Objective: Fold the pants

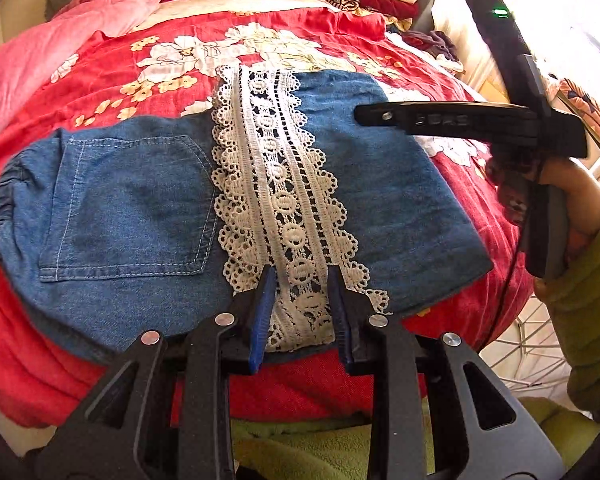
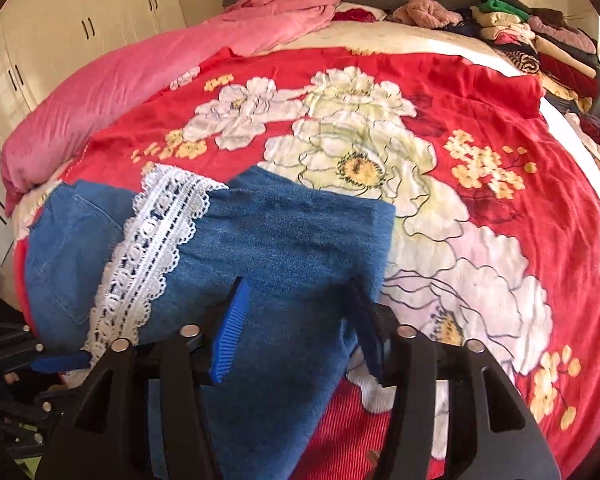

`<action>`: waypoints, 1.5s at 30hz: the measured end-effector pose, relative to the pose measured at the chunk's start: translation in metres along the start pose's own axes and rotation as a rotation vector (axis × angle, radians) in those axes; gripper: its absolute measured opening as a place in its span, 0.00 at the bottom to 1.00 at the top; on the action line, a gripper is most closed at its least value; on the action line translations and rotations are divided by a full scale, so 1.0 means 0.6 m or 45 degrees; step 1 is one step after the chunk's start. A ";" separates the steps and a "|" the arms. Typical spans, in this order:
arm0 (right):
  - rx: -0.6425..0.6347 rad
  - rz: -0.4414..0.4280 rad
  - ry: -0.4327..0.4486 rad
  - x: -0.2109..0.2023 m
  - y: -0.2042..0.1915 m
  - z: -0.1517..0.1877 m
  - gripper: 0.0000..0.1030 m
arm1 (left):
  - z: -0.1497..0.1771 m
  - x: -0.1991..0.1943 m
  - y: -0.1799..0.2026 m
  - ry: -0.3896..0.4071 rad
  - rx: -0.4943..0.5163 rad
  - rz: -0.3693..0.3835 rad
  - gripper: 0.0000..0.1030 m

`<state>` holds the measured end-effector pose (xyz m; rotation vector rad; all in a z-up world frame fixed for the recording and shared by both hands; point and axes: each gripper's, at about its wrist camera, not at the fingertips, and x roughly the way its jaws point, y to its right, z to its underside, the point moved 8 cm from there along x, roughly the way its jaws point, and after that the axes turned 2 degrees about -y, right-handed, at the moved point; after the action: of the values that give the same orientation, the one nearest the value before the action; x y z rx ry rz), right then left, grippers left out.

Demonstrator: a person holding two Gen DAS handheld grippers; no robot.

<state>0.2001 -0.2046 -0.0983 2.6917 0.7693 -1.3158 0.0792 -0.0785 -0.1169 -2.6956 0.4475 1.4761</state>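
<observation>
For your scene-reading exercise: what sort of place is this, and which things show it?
Most likely a home bedroom: a bed under a red floral bedspread, cream wardrobe doors beside it, and stacked folded clothes near the headboard.

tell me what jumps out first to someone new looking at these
The red flowered blanket covering the bed grabs the eye first. On it, near the front edge, lie blue denim pants with a white lace strip running across them. At the far right corner of the bed sits a pile of folded clothes.
</observation>
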 end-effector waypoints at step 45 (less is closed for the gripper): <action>-0.031 0.055 0.256 -0.187 -0.053 0.022 0.96 | -0.016 -0.132 -0.064 0.202 -0.093 -0.210 0.90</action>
<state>0.1183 -0.2262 -0.0169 2.8343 0.7333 -1.0311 0.0572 -0.0248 -0.0499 -2.8392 0.1728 1.2672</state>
